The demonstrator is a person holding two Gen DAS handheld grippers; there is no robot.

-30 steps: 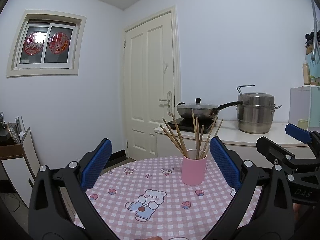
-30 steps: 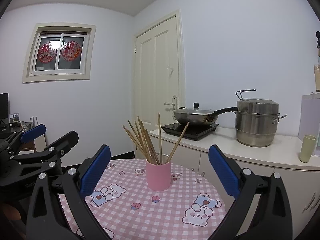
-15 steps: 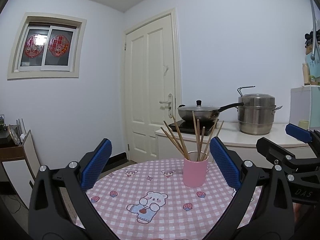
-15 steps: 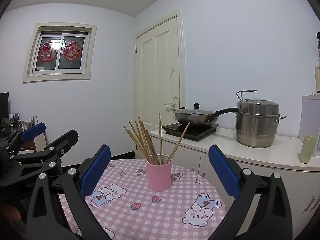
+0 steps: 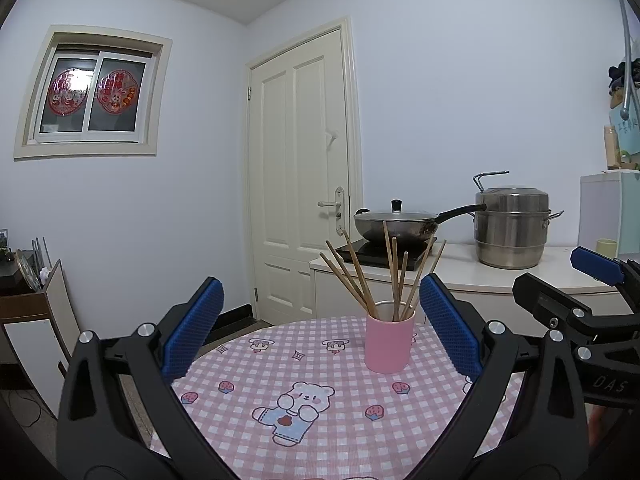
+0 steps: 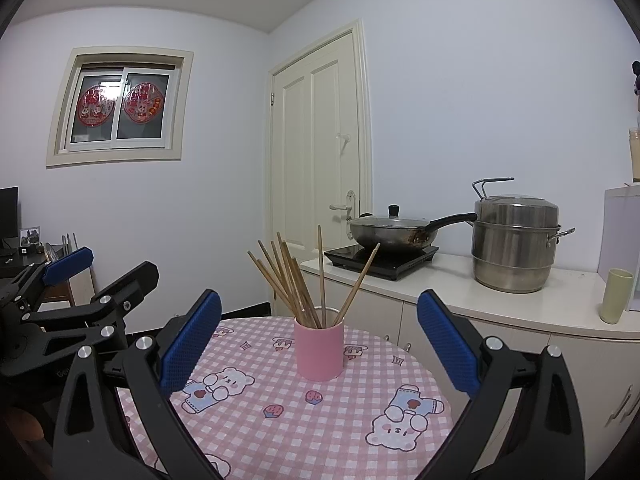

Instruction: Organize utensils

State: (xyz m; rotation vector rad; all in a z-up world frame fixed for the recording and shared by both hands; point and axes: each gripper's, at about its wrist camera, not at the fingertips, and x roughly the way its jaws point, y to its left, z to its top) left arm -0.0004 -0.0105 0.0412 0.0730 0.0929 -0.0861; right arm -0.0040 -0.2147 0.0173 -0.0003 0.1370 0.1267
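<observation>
A pink cup (image 5: 389, 344) (image 6: 319, 352) stands upright on a round table covered by a pink checked cloth (image 5: 320, 400) (image 6: 280, 412). Several wooden chopsticks (image 5: 394, 276) (image 6: 294, 284) lean fanned out inside the cup. My left gripper (image 5: 320, 334) is held above the near part of the table, open and empty, its blue pads wide apart, short of the cup. My right gripper (image 6: 318, 338) is likewise open and empty, framing the cup from a distance. Each gripper also shows at the edge of the other's view.
Behind the table runs a white counter (image 6: 520, 304) with a lidded wok (image 6: 396, 232) on an induction hob, a steel steamer pot (image 6: 516, 240) and a pale green cup (image 6: 618, 296). A cream door (image 5: 304, 184) stands shut. A low cabinet (image 5: 24, 312) stands at the left.
The left wrist view has tilted up a little, so the cup and table sit lower in it. The right gripper has hardly moved. Both stay open.
</observation>
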